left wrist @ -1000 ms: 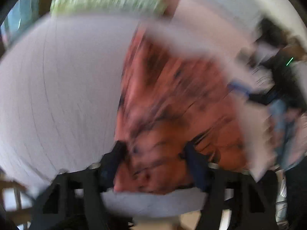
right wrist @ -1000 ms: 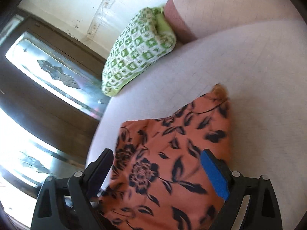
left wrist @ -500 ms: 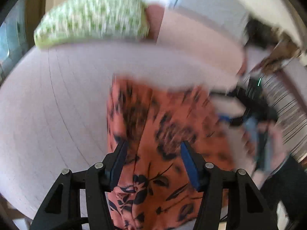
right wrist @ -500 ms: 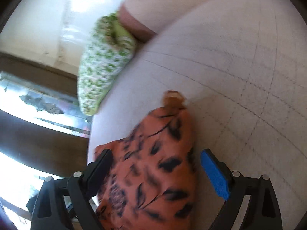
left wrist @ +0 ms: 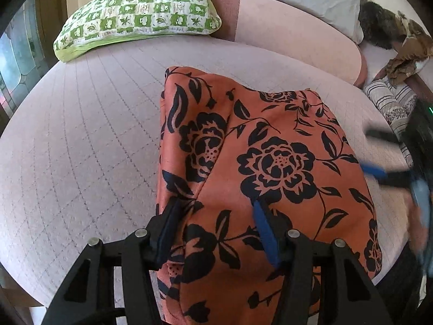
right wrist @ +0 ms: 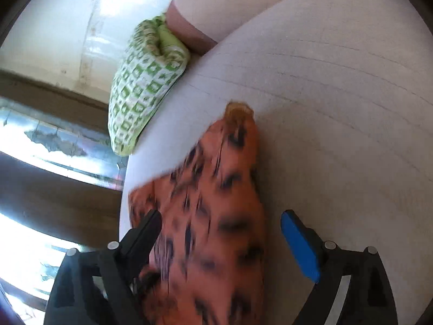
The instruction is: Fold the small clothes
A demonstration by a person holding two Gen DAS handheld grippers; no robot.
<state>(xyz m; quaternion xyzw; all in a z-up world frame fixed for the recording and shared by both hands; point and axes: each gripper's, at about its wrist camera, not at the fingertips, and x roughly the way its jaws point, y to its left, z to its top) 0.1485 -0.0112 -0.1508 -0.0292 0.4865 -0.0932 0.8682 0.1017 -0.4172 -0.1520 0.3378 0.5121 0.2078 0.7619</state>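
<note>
On the pale quilted bed [left wrist: 81,149], the green checked pillow [left wrist: 140,13] lies at the far left corner, well apart from the orange floral garment [left wrist: 270,162], which rests in the middle of the bed and reaches its near edge, already doubled into a rough block. The left gripper [left wrist: 216,224] stands over the near left part of this garment; its jaws have just been closing a little, with cloth between them, but whether the pads already press the fabric cannot be told. If they close on the top layer only, the fold under it could slide open when the hand lifts. To the right of the garment, the right gripper [right wrist: 220,233] has its jaws wide apart, one finger over the cloth and the blue pad [right wrist: 297,246] over bare bed, holding nothing. Its picture is blurred, so a hasty pass could drag the right edge and crease it. The striped cloth [left wrist: 389,103] farther right is not involved
</note>
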